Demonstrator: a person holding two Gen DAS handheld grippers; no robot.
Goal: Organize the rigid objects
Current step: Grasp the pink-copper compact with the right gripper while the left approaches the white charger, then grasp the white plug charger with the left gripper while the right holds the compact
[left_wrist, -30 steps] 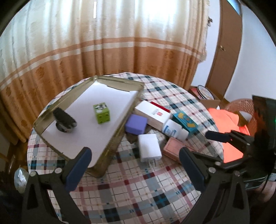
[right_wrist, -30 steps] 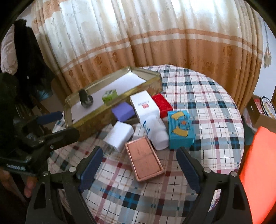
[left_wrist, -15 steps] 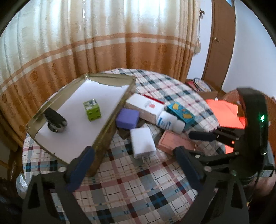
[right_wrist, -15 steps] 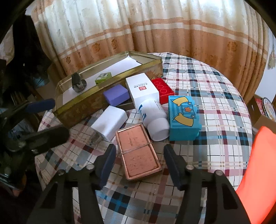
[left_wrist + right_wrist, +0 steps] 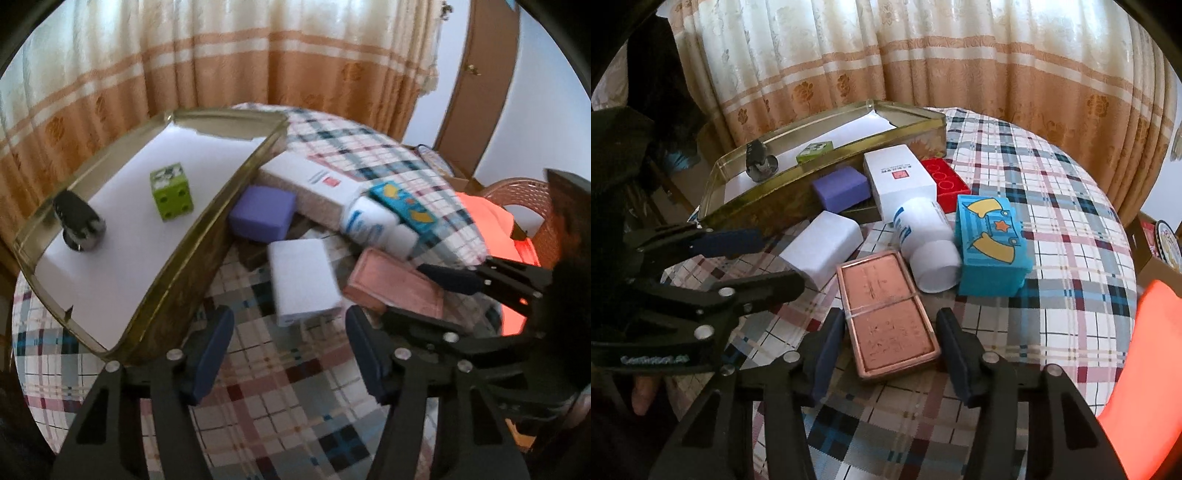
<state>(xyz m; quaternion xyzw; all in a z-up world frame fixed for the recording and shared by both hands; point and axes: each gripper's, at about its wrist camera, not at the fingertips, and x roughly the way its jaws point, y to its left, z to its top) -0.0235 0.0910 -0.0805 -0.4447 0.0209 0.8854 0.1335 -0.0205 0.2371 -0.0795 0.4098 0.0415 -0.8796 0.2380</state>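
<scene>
From the left wrist, the left gripper (image 5: pixel 290 350) hangs over the plaid cloth just short of the white block (image 5: pixel 301 282), its jaws half-narrowed from wide and empty; the gold tin (image 5: pixel 207 229) holds a green cube (image 5: pixel 171 192). The right wrist alone shows the red brick (image 5: pixel 945 181), half hidden. There the right gripper (image 5: pixel 886 354) has closed in around the copper case (image 5: pixel 886 317), whose near end lies between the pads; contact is unclear.

Sunlit cream-and-orange curtains (image 5: pixel 886 55) hang beside a brown door (image 5: pixel 476 85).
</scene>
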